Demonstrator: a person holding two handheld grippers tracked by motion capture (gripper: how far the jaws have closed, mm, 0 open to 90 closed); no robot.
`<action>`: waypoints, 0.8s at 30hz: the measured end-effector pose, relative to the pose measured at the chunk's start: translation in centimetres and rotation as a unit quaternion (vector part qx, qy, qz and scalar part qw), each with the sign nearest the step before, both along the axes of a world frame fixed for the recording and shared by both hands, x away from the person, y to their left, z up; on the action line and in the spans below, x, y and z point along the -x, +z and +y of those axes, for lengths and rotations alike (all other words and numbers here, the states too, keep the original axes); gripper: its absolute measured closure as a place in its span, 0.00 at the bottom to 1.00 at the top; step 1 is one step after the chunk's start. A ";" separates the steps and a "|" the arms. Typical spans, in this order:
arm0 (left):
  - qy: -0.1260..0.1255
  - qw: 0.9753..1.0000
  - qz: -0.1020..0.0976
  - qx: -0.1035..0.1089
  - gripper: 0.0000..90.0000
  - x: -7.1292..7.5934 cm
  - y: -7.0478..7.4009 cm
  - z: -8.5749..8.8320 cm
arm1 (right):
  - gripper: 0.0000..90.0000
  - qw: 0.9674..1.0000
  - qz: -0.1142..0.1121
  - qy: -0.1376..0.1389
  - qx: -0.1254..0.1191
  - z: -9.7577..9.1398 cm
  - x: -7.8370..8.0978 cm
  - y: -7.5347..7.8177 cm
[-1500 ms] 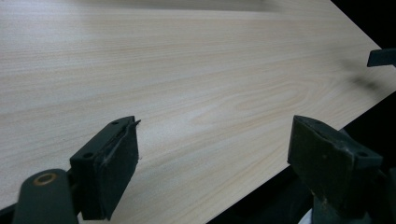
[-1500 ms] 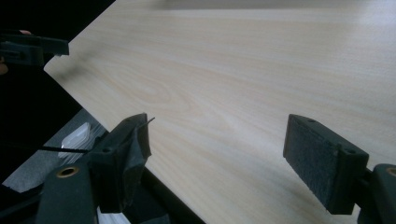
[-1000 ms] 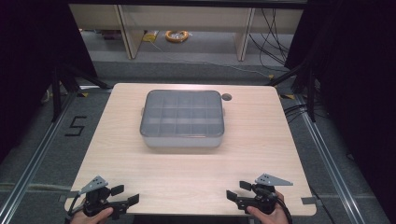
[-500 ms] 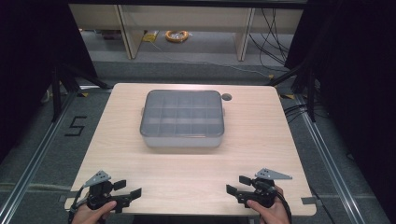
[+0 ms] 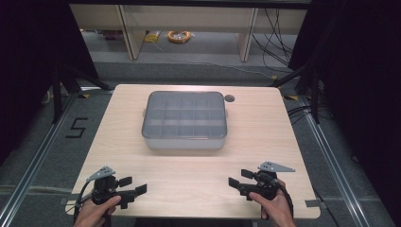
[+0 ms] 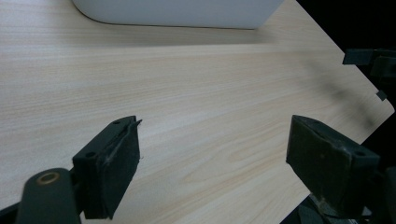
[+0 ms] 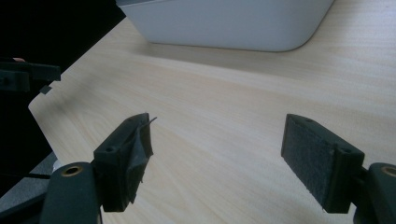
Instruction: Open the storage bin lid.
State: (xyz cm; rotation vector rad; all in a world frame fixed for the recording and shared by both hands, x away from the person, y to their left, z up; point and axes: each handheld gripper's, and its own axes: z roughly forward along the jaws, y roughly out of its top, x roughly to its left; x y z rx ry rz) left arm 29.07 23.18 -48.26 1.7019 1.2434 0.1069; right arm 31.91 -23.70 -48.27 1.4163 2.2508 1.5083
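I hold my left tongs [image 5: 135, 187] and right tongs [image 5: 237, 181] open and empty near the table [image 5: 189, 175] edge, ready to reach forward for the lidded box [image 5: 184, 120].

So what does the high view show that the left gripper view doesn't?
High view: the box with its gridded lid, the hole in the table, the hands, a floor mark reading 5 and an orange coil beyond. Left gripper view: the left tool up close, one of its pads frayed at the edge. Shared: table, box, left tool and right tool, both open and apart from the box.
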 end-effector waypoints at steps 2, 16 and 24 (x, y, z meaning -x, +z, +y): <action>-0.003 1.000 0.003 -0.001 0.19 -0.3 0.1 0.0 | 0.28 1.000 -0.005 0.008 -0.009 0.1 -0.4 0.1; 0.023 1.000 0.000 -0.009 0.19 -3.2 0.8 0.6 | 0.28 1.000 -0.025 -0.006 -0.013 0.1 -3.1 1.8; 0.023 1.000 -0.012 -0.003 0.19 -4.8 1.7 0.8 | 0.29 0.999 -0.012 -0.011 -0.046 0.4 -4.5 2.6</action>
